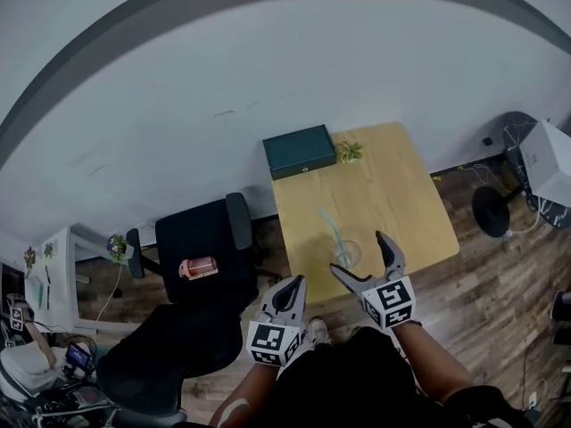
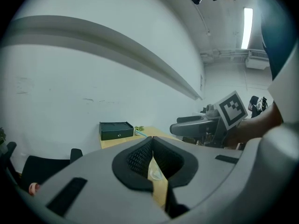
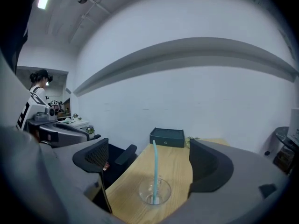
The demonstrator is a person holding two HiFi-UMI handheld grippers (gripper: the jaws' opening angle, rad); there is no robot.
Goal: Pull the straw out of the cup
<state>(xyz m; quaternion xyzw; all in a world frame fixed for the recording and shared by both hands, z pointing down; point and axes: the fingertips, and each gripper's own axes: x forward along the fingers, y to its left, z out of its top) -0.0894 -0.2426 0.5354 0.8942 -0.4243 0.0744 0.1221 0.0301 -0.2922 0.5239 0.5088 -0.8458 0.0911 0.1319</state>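
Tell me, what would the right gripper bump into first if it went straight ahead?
The right gripper has its jaws apart and points at the clear cup with the blue straw standing in it. It would probably meet the cup first, low between the jaws, though depth is hard to judge.

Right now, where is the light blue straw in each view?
Head view: straw leans in the clear cup, right of centre.
Left gripper view: only its blue tip, just above the shut left claw.
Right gripper view: lower centre, inside the open right claw.
Shared landmark: the dark green box.
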